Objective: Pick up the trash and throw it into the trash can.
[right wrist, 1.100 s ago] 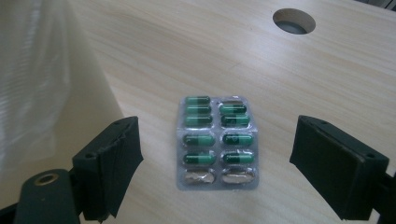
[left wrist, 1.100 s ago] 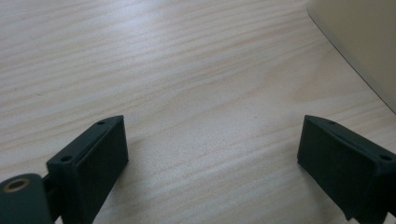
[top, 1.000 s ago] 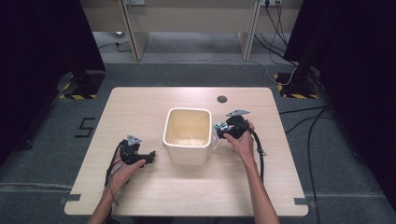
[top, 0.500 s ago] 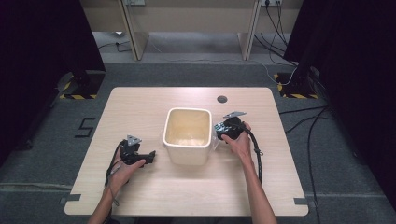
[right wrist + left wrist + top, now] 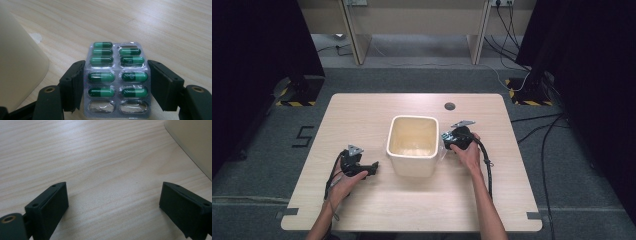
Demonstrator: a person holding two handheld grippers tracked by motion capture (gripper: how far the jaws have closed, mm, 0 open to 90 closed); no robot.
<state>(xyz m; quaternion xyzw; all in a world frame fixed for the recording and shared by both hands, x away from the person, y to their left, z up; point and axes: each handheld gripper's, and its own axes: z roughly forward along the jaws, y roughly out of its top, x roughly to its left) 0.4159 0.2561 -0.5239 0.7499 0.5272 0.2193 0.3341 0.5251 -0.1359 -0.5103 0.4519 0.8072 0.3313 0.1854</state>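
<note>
As right tongs (image 5: 113, 82) clamp, foil blister pack (image 5: 117, 82), green capsules (image 5: 130, 76)

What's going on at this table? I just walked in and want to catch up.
A person sits at a wooden table with a hand-held tool in each hand. The right tool has just closed on a blister pack of green capsules, its jaws pressing the pack's two long edges, right beside a cream tub in the middle of the table. Two pockets at the pack's near end look empty. The left tool rests open over bare wood on the tub's other side, holding nothing.
</note>
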